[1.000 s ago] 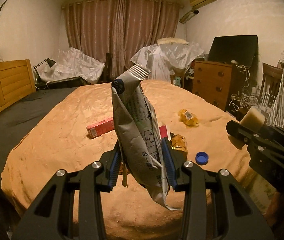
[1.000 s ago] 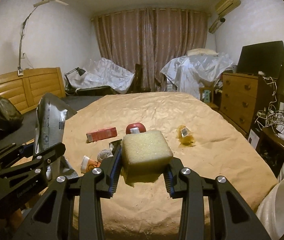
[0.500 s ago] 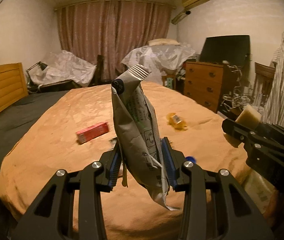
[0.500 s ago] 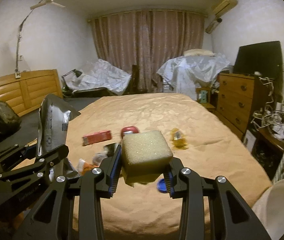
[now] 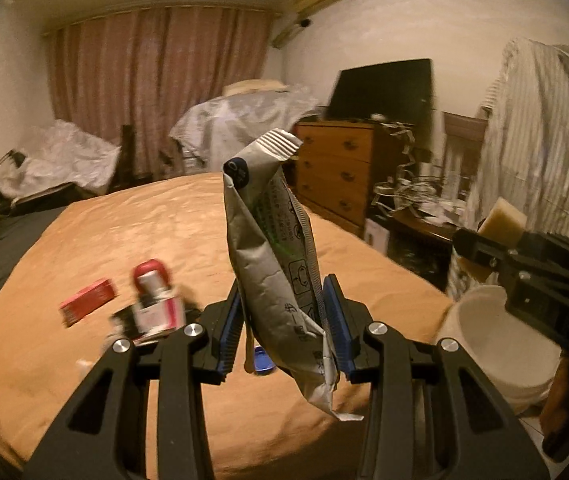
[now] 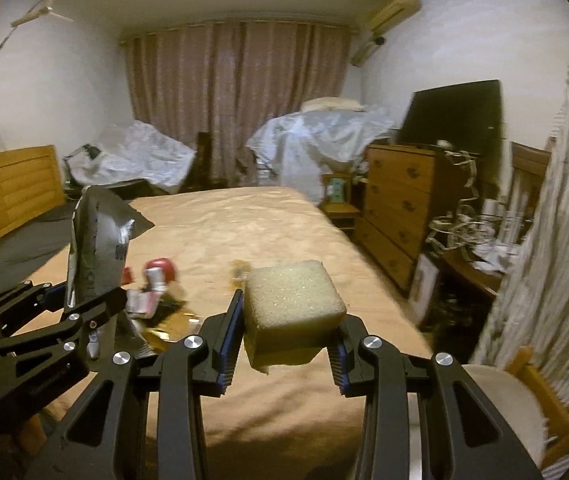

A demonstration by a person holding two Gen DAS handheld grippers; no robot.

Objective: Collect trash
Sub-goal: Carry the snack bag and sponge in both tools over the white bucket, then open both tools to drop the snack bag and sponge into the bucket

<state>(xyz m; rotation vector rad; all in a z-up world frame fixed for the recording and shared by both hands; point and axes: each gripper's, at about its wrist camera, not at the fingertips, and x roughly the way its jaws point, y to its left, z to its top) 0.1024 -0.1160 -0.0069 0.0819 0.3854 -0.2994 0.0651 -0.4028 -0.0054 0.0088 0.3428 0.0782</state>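
Two pieces are picked up — the left gripper [image 5: 284, 330] clamps a crumpled silver foil packet [image 5: 274, 264]; the right gripper [image 6: 284, 340] clamps a yellow foam sponge block [image 6: 292, 312]; neither is binned yet, and a red flat carton [image 5: 88, 307] and other litter lie on the tan-covered bed [image 5: 164, 224].

Bed [image 5: 132, 236] under a tan cover, red box [image 5: 88, 306], red-capped container [image 5: 152, 300], blue cap [image 5: 262, 360] lying on it

I have the left gripper [image 5: 284, 326] clamped on the silver foil packet [image 5: 274, 264] — its blue-padded fingers [image 5: 334, 322] press both flanks and the packet stands nearly upright between them. My right gripper [image 6: 284, 336] grips the yellow sponge block [image 6: 290, 306], fingers [image 6: 230, 330] flush against its two sides. Both grippers point slightly downward and sit side by side over the near edge of the bed — in each wrist view the other one shows at the frame's side.
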